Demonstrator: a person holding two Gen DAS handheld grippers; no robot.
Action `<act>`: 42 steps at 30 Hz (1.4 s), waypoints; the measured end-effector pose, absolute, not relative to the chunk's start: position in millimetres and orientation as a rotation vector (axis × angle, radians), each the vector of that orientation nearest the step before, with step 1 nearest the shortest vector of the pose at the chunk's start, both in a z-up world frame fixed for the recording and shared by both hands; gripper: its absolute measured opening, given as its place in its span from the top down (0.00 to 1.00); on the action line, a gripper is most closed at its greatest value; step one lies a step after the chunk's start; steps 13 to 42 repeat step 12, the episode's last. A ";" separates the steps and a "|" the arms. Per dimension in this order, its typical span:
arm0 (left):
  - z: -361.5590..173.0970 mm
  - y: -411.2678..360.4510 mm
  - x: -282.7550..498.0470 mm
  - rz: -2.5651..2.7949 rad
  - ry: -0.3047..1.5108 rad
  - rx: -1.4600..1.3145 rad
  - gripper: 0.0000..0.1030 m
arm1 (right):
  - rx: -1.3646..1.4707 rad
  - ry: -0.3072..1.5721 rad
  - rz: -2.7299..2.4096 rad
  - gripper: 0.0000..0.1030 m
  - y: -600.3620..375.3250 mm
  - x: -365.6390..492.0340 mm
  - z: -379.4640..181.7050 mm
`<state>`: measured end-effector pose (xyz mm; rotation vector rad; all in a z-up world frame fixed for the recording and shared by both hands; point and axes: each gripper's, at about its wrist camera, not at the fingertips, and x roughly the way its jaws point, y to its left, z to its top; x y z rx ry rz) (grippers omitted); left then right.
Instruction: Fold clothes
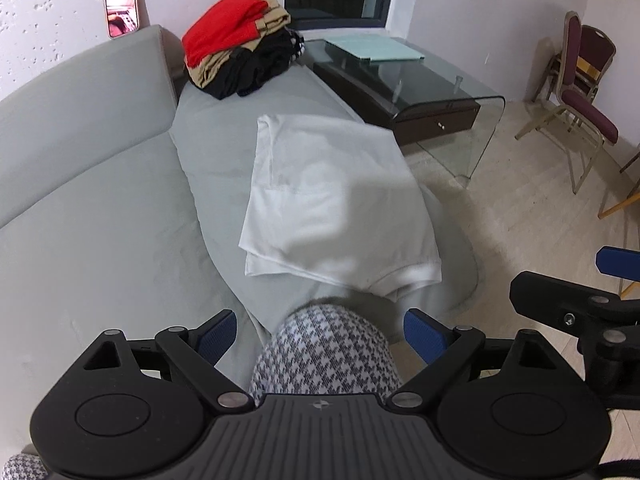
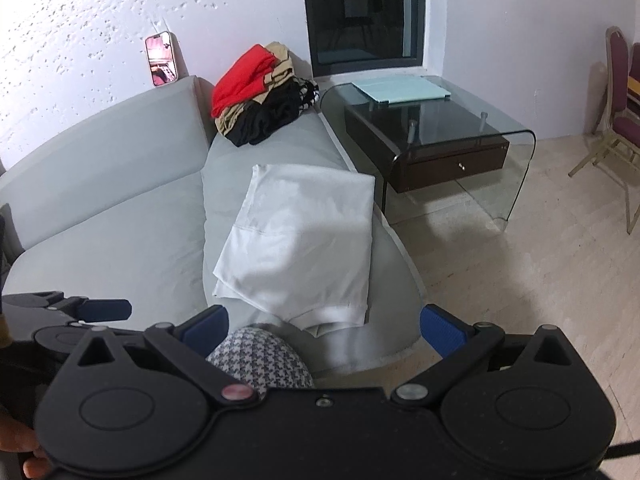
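Note:
A white shirt (image 1: pixel 332 200) lies folded into a rectangle on the grey sofa seat (image 1: pixel 216 152); it also shows in the right wrist view (image 2: pixel 300 240). My left gripper (image 1: pixel 320 336) is open and empty, held back from the shirt's near edge, above a knee in houndstooth cloth (image 1: pixel 324 356). My right gripper (image 2: pixel 324 332) is open and empty too, just short of the shirt's near edge. The right gripper's blue fingertip (image 1: pixel 616 262) shows at the right of the left wrist view.
A pile of red, tan and black clothes (image 1: pixel 240 44) sits at the sofa's far end. A glass side table (image 1: pixel 420 76) with a dark drawer stands right of the sofa. Chairs (image 1: pixel 580 80) line the right wall. A phone (image 1: pixel 121 4) leans on the wall.

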<state>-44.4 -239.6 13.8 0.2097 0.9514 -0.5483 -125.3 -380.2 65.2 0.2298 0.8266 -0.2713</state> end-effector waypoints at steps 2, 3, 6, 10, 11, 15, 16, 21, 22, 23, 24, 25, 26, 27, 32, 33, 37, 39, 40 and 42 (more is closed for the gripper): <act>12.4 -241.1 -44.3 -0.551 0.952 0.215 0.11 | 0.236 0.833 -0.271 0.00 -381.5 -125.0 62.6; 12.0 -241.4 -44.1 -0.553 0.953 0.216 0.11 | 0.240 0.834 -0.270 0.00 -382.0 -125.1 61.6; 10.0 -243.2 -43.6 -0.555 0.953 0.217 0.11 | 0.251 0.836 -0.272 0.00 -383.1 -125.8 59.7; 7.6 -245.1 -42.7 -0.557 0.956 0.220 0.11 | 0.252 0.839 -0.279 0.00 -383.3 -125.7 56.9; 7.4 -245.2 -42.9 -0.557 0.952 0.222 0.11 | 0.253 0.840 -0.281 0.00 -383.1 -125.9 56.2; 7.4 -245.3 -43.1 -0.557 0.947 0.223 0.11 | 0.254 0.838 -0.282 0.00 -382.9 -126.3 55.5; 7.4 -245.3 -43.1 -0.557 0.947 0.223 0.11 | 0.254 0.838 -0.282 0.00 -382.9 -126.3 55.5; 7.4 -245.3 -43.1 -0.557 0.947 0.223 0.11 | 0.254 0.838 -0.282 0.00 -382.9 -126.3 55.5; 7.4 -245.3 -43.1 -0.557 0.947 0.223 0.11 | 0.254 0.838 -0.282 0.00 -382.9 -126.3 55.5; 7.4 -245.3 -43.1 -0.557 0.947 0.223 0.11 | 0.254 0.838 -0.282 0.00 -382.9 -126.3 55.5; 7.4 -245.3 -43.1 -0.557 0.947 0.223 0.11 | 0.254 0.838 -0.282 0.00 -382.9 -126.3 55.5; 7.4 -245.3 -43.1 -0.557 0.947 0.223 0.11 | 0.254 0.838 -0.282 0.00 -382.9 -126.3 55.5; 7.4 -245.3 -43.1 -0.557 0.947 0.223 0.11 | 0.254 0.838 -0.282 0.00 -382.9 -126.3 55.5; 7.4 -245.3 -43.1 -0.557 0.947 0.223 0.11 | 0.254 0.838 -0.282 0.00 -382.9 -126.3 55.5; 7.4 -245.3 -43.1 -0.557 0.947 0.223 0.11 | 0.254 0.838 -0.282 0.00 -382.9 -126.3 55.5; 7.4 -245.3 -43.1 -0.557 0.947 0.223 0.11 | 0.254 0.838 -0.282 0.00 -382.9 -126.3 55.5; 7.4 -245.3 -43.1 -0.557 0.947 0.223 0.11 | 0.254 0.838 -0.282 0.00 -382.9 -126.3 55.5; 7.4 -245.3 -43.1 -0.557 0.947 0.223 0.11 | 0.254 0.838 -0.282 0.00 -382.9 -126.3 55.5; 7.4 -245.3 -43.1 -0.557 0.947 0.223 0.11 | 0.254 0.838 -0.282 0.00 -382.9 -126.3 55.5; 7.4 -245.3 -43.1 -0.557 0.947 0.223 0.11 | 0.254 0.838 -0.282 0.00 -382.9 -126.3 55.5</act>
